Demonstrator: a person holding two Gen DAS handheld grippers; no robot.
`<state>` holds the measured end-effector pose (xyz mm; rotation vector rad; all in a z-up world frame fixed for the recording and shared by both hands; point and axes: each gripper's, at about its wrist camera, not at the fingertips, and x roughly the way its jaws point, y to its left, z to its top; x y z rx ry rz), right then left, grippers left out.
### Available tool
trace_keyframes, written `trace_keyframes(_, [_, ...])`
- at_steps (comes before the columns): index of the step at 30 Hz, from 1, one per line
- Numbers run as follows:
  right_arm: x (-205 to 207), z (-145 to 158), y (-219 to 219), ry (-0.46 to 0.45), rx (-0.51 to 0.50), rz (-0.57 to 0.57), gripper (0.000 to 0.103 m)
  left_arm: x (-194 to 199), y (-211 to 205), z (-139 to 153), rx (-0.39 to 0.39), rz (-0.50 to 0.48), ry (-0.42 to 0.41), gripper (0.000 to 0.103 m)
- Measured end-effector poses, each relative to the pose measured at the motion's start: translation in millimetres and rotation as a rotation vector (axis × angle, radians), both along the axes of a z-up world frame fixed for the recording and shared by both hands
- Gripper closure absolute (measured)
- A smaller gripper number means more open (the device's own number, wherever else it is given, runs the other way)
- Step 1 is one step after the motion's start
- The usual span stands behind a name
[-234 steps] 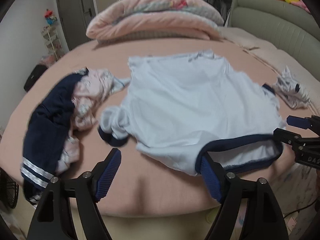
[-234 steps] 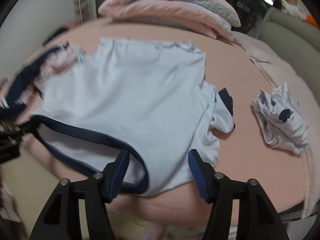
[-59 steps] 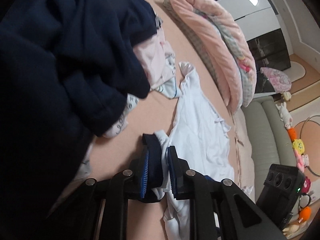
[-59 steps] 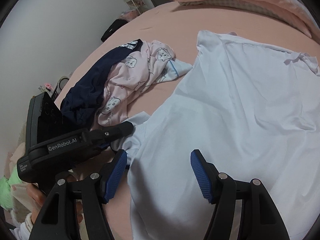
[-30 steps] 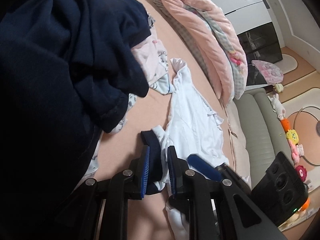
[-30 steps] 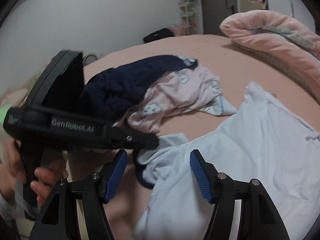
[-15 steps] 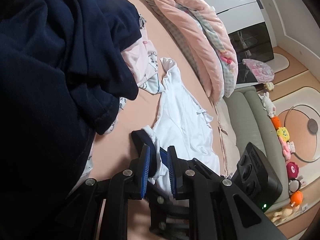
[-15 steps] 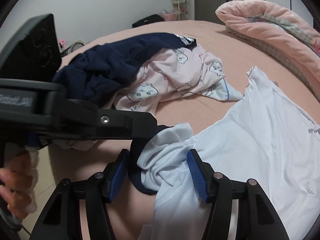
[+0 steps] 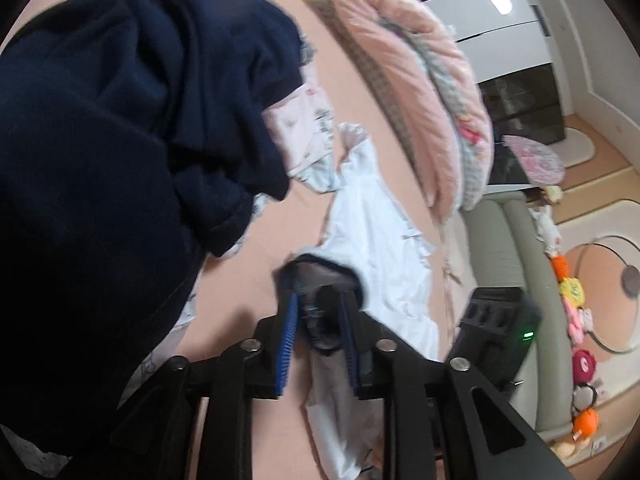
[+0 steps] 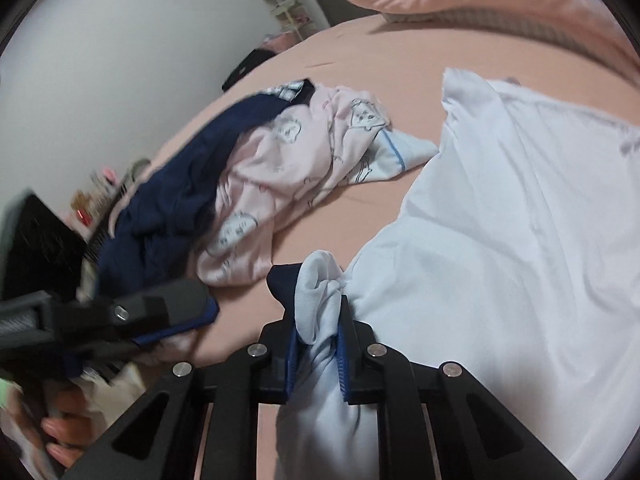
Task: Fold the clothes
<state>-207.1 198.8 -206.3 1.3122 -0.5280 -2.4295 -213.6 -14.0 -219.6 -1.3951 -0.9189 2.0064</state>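
Shirt [image 10: 520,240]: light, limp; hold at sleeve cuff.
R tool [image 10: 318,356]: just closed, clamped on sleeve.
L tool [image 9: 318,344]: just opening, apart.

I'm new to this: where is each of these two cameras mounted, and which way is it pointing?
Left wrist view: sits on the left gripper, looking along its fingers across the pink bed past a dark navy garment; its jaws, just opening, stand loose around the sleeve.
Right wrist view: sits on the right gripper, looking down at the white T-shirt; its jaws, just closing, pinch the bunched sleeve. A hand shows lower left.
Shared: the T-shirt's navy-trimmed sleeve, the navy and pink clothes pile, and each other's gripper.
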Motion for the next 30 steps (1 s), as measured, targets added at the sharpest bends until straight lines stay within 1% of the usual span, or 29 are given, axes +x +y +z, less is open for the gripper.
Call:
trace_keyframes(1, [0,1,4,-0.006,-0.031,-0.009,0.089,0,2,-3,-0.006,0.002,-0.016,0.067])
trace_keyframes(2, [0,2,7,-0.01,-0.056,-0.017,0.089,0,3,-5,-0.012,0.004,-0.031,0.064])
trace_keyframes(4, [1,6,14,-0.013,-0.093,-0.021,0.089,2,5,-9,0.011,0.0,-0.045,0.062])
trace_keyframes(5, [2,8,16,-0.007,-0.097,-0.026,0.089,3,7,-11,0.022,-0.001,-0.048,0.059])
trace_keyframes(8, [7,14,25,0.002,-0.132,-0.033,0.089,3,13,-13,0.028,-0.009,-0.053,0.056])
trace_keyframes(10, [9,16,34,0.001,-0.17,-0.05,0.089,1,18,-14,0.035,-0.022,-0.06,0.056])
trace_keyframes(13, [9,13,46,-0.016,-0.234,-0.077,0.089,-2,26,-17,0.071,-0.034,-0.081,0.056])
trace_keyframes(17, [8,7,53,-0.044,-0.28,-0.098,0.089,-2,31,-19,0.134,-0.025,-0.094,0.056])
trace_keyframes(19, [9,5,54,-0.055,-0.291,-0.094,0.089,-3,30,-20,0.15,-0.01,-0.091,0.056])
trace_keyframes(22, [13,5,53,-0.056,-0.291,-0.086,0.089,-6,31,-18,0.129,0.013,-0.077,0.057])
trace_keyframes(25, [17,5,51,-0.067,-0.276,-0.082,0.089,-7,35,-16,0.127,0.009,-0.051,0.059])
trace_keyframes(27, [19,5,51,-0.073,-0.261,-0.08,0.089,-6,44,-15,0.122,-0.011,-0.029,0.064])
trace_keyframes(29, [22,7,50,-0.074,-0.24,-0.087,0.089,-5,51,-13,0.084,-0.023,-0.012,0.073])
trace_keyframes(30, [24,8,49,-0.075,-0.23,-0.089,0.089,-5,53,-12,0.067,-0.024,-0.005,0.074])
